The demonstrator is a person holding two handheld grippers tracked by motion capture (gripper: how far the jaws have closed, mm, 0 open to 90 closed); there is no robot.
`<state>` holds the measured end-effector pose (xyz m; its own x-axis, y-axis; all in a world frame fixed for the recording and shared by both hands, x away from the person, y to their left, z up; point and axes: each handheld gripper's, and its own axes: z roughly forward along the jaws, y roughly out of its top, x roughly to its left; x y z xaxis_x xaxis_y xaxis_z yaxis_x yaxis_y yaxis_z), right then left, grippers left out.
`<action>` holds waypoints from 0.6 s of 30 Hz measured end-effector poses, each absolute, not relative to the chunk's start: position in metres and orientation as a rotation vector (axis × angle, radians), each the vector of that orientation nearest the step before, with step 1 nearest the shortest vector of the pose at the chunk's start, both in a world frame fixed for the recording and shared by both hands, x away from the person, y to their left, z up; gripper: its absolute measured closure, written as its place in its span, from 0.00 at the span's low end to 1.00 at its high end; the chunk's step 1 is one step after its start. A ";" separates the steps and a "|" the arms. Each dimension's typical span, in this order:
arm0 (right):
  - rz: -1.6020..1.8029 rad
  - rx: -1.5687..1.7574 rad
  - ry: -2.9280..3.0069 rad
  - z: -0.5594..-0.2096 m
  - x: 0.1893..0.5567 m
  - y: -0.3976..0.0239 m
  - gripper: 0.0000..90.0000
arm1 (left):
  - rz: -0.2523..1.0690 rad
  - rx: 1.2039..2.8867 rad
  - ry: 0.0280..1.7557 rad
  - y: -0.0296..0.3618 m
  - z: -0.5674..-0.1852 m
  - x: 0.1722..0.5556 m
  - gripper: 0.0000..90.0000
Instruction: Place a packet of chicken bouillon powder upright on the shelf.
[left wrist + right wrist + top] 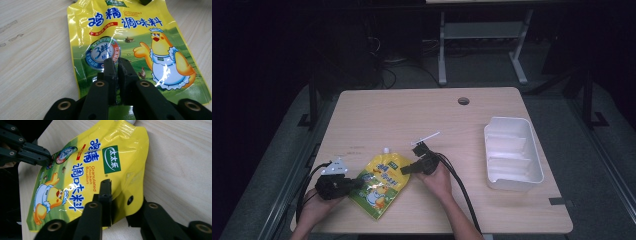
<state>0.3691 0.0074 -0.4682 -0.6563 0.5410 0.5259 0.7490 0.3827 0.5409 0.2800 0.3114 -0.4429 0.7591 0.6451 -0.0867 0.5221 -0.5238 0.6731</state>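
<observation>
A: High view first. Pale wood tabletop (422, 115) in a dark room, with a white metal frame on the grey floor beyond it. A white tray (512, 152) sits right of the yellow pouch (379, 185), well apart from it.

B: And the pouch lies near the front edge, the left claw (354, 184) at its left side, the right claw (407, 170) at its upper right corner.

A: Left gripper view now. The left claw (117, 62) is nearly closed, jaws together over the pouch (125, 45) beside its round blue badge. Whether it pinches the film, I cannot tell.

B: Right gripper view: the right claw (117, 195) grips the pouch (82, 177) edge, one jaw on top, the other beneath. The left claw (48, 158) touches the far side.
</observation>
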 end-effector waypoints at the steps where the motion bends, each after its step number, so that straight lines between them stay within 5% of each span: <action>1: -1.145 -1.136 -2.379 -0.468 0.369 0.007 0.89 | 0.224 2.247 0.872 0.312 -0.443 0.280 0.92; 18: -1.332 -1.024 -2.436 -0.420 0.355 -0.005 0.99 | 0.217 2.017 0.875 0.335 -0.421 0.276 0.62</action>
